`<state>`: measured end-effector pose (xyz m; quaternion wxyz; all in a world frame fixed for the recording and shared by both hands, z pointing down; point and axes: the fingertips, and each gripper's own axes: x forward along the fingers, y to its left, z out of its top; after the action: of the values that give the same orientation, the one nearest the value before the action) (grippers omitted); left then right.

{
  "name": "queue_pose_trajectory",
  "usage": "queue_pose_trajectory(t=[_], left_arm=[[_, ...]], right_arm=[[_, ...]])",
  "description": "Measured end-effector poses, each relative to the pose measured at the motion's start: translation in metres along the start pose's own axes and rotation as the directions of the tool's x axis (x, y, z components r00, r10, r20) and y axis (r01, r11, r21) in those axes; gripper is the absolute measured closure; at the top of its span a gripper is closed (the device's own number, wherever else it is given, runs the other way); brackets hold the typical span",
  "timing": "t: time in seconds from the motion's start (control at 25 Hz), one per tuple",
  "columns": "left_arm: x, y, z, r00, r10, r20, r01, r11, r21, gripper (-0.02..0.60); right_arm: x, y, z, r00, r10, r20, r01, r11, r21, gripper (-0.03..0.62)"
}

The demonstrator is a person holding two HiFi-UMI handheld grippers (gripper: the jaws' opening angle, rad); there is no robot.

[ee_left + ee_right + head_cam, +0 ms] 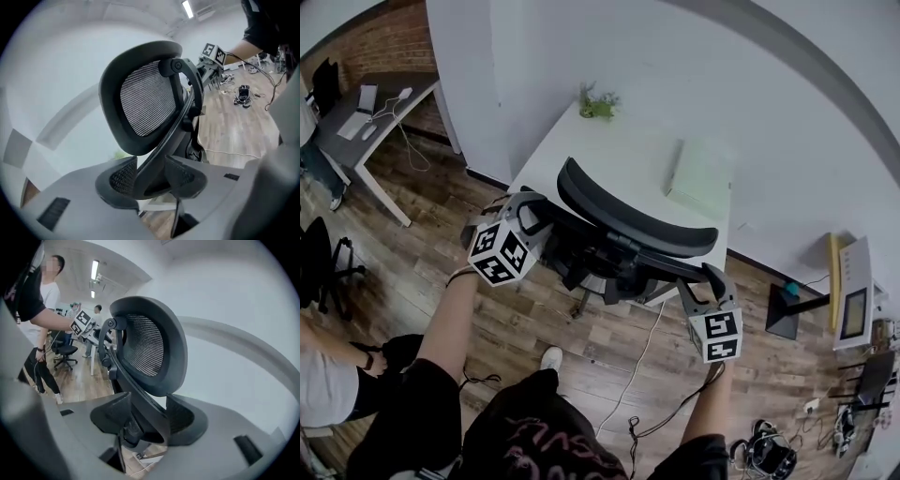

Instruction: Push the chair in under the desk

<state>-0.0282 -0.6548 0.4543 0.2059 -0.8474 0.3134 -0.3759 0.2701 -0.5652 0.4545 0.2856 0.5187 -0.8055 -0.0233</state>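
A black mesh office chair [628, 217] stands at the near edge of the white desk [619, 155], its back toward me. My left gripper [534, 214] is at the left side of the chair's back and my right gripper [703, 281] at the right side. In the left gripper view the curved black back frame [180, 117] runs between the pads [123, 177] and fills the gap of the left gripper [154, 176]. The right gripper [147, 420] holds the matching frame bar [133, 380] the same way. The mesh headrest [150, 345] rises above it.
On the desk lie a pale green box [701, 176] and a small plant [596, 105] by the wall. A white cable [637, 361] trails over the wooden floor. Another desk [370, 112] and a black chair [319, 262] stand far left; equipment [853, 291] is at the right.
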Motion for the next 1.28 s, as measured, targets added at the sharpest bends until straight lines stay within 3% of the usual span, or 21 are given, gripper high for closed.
queue_pose_trajectory(t=[0.2, 0.48, 0.72, 1.0, 1.28], left_arm=[[-0.023, -0.003, 0.011, 0.997, 0.053, 0.062, -0.043, 0.988, -0.150, 0.427], [-0.054, -0.013, 0.023, 0.986, 0.123, 0.115, -0.085, 0.953, -0.292, 0.496], [-0.081, -0.025, 0.034, 0.970, 0.190, 0.155, -0.118, 0.916, -0.383, 0.546], [-0.108, -0.042, 0.054, 0.951, 0.244, 0.190, -0.136, 0.882, -0.451, 0.563], [-0.135, -0.057, 0.070, 0.927, 0.304, 0.221, -0.152, 0.841, -0.519, 0.566]], right_arm=[[-0.019, 0.006, 0.010, 0.997, -0.043, 0.063, 0.039, 0.996, 0.075, 0.403], [-0.047, 0.014, 0.023, 0.983, -0.118, 0.139, 0.093, 0.981, 0.172, 0.481], [-0.071, 0.025, 0.024, 0.969, -0.168, 0.179, 0.122, 0.963, 0.241, 0.529], [-0.102, 0.029, 0.028, 0.937, -0.262, 0.232, 0.168, 0.917, 0.361, 0.557], [-0.130, 0.041, 0.025, 0.924, -0.303, 0.232, 0.200, 0.902, 0.384, 0.560]])
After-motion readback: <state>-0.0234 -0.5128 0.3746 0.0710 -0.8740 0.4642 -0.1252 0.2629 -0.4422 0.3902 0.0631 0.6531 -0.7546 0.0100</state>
